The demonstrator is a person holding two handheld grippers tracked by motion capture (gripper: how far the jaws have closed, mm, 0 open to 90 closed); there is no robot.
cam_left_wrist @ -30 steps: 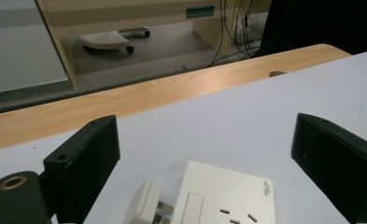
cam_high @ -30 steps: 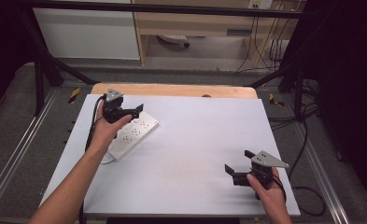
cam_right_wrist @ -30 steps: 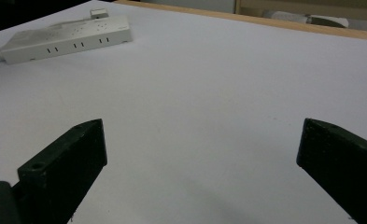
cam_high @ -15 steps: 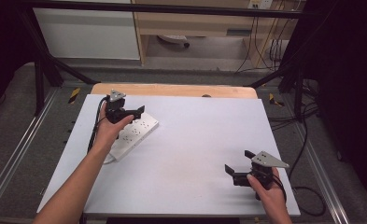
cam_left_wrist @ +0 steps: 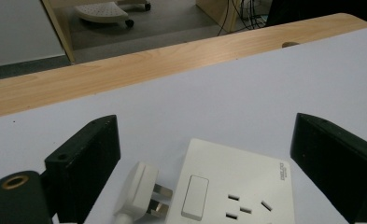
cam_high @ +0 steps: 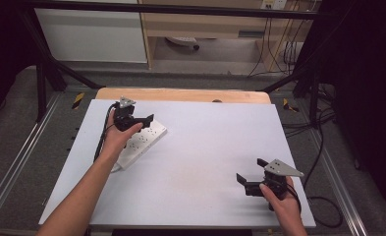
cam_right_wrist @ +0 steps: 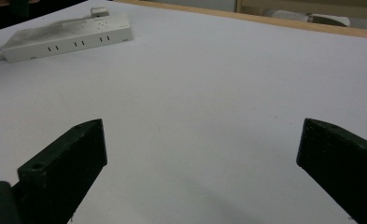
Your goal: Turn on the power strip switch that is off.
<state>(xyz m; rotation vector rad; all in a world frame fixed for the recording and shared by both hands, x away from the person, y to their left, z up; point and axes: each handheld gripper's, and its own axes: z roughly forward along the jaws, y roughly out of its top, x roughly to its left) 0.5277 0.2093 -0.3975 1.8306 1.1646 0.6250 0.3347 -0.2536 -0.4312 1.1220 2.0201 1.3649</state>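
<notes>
- The white table top (cam_high: 195,162) spreads wide, with a strip of bare wooden edge (cam_high: 180,95) along its far side.
- The white power strip (cam_high: 144,142) lies flat on the far left part of the table, set at a slant, its far end under the left gripper.
- The left gripper (cam_high: 140,119) hovers right over that far end, jaws spread wide and holding nothing; in the left gripper view the strip's end with its rocker switch (cam_left_wrist: 194,195) sits between the two black jaws, below them.
- The right gripper (cam_high: 248,180) is down at the near right of the table, well apart from the strip, jaws also spread wide and empty; bare table top lies between them in the right gripper view, and the strip shows far off at the upper left.
- A white plug (cam_left_wrist: 139,191) lies loose on the table just beside the strip's far end, its metal pins pointing at the strip's side, close by the left jaw.
</notes>
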